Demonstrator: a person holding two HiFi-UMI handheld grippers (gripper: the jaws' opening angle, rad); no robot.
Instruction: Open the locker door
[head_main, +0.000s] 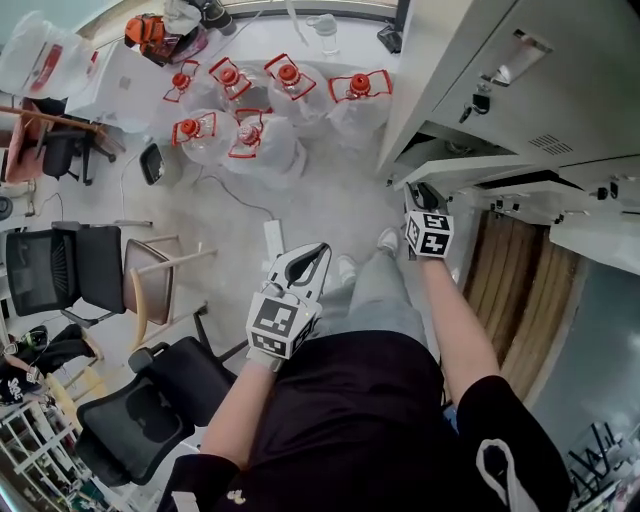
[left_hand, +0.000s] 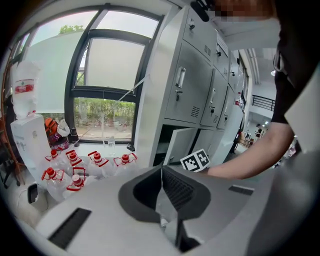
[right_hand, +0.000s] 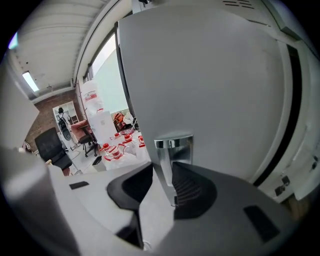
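Observation:
The grey locker door (right_hand: 215, 85) fills the right gripper view, with a chrome handle (right_hand: 172, 145) sticking out of it. My right gripper (right_hand: 163, 169) is shut on that handle, which runs down between the two dark pads. From the head view the right gripper (head_main: 418, 192) reaches to the edge of a low door (head_main: 465, 168) that stands ajar from the locker bank. The same door (left_hand: 181, 144) shows swung out in the left gripper view. My left gripper (head_main: 316, 252) hangs in front of my body, shut (left_hand: 161, 171) and holding nothing.
Several large water bottles (head_main: 250, 130) with red caps stand on the floor by the window. Black office chairs (head_main: 150, 400) and a wooden chair (head_main: 160, 280) are to the left. A power strip (head_main: 272, 240) lies on the floor ahead. Upper locker doors (head_main: 500, 60) are closed.

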